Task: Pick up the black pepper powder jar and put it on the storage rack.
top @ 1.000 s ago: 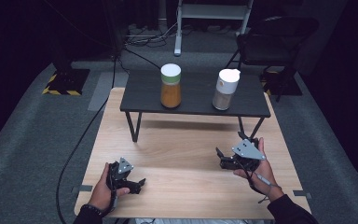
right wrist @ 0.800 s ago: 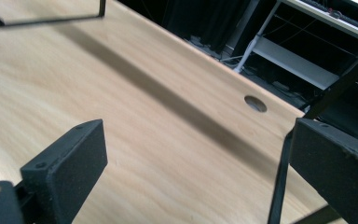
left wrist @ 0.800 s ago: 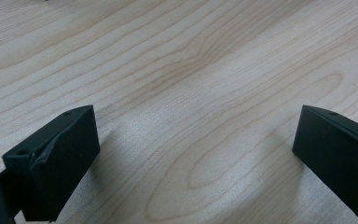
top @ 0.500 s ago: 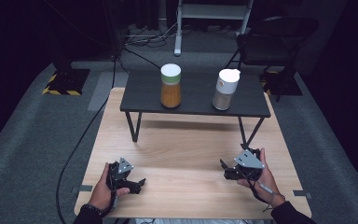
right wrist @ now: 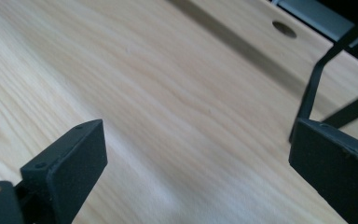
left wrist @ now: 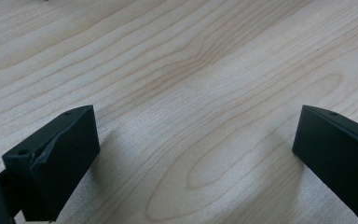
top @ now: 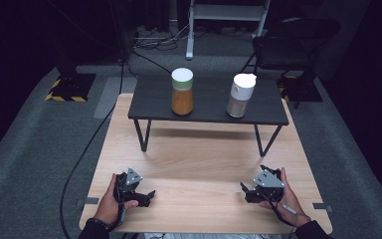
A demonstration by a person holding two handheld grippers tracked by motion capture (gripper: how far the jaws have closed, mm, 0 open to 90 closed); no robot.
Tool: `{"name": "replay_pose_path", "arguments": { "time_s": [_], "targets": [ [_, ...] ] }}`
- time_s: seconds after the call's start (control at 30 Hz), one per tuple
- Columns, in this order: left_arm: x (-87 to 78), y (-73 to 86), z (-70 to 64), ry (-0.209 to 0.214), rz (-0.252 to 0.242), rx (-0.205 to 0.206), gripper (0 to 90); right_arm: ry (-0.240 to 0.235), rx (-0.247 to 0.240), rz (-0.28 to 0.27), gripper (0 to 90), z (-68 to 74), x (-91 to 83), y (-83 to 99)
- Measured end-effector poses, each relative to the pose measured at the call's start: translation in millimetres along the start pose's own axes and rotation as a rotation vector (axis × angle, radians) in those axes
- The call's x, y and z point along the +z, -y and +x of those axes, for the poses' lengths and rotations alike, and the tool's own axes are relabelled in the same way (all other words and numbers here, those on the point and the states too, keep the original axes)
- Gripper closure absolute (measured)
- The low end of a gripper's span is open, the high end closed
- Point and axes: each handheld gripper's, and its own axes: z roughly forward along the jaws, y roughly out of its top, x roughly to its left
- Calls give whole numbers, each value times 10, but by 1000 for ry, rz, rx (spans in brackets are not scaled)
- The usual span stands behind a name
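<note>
My left gripper (top: 148,196) rests low on the wooden table (top: 199,159) near its front left, held by a hand. In the left gripper view its jaws stand wide apart over bare wood, so the left gripper (left wrist: 196,158) is open and holds nothing. At the front right, my right gripper (top: 244,189) sits in the other hand with its jaws pointing left. The right gripper (right wrist: 196,168) is also open and empty in its own view. An orange-filled jar (top: 182,92) with a white lid and a pale jar (top: 242,94) stand far off on a black low shelf (top: 209,107).
The black shelf stands on thin metal legs (top: 143,134) across the far half of the table; one leg (right wrist: 313,88) rises ahead of the right gripper. Cables, a chair (top: 293,45) and a stand sit on the dark floor beyond.
The right gripper has come back toward the table's front edge and lower, ending close to the wood. The left gripper has stayed put.
</note>
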Motion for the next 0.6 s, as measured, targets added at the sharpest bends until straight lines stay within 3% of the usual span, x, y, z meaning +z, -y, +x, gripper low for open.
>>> {"name": "replay_pose_path", "arguments": {
  "time_s": [0.47, 0.6],
  "targets": [
    [-1, -1, 0, 0, 0, 2, 5, -14, 36, 97, 42, -136, -10, 111],
    [-1, -1, 0, 0, 1, 2, 5, -33, 70, 108, 41, -227, -11, 130]
  ]
}}
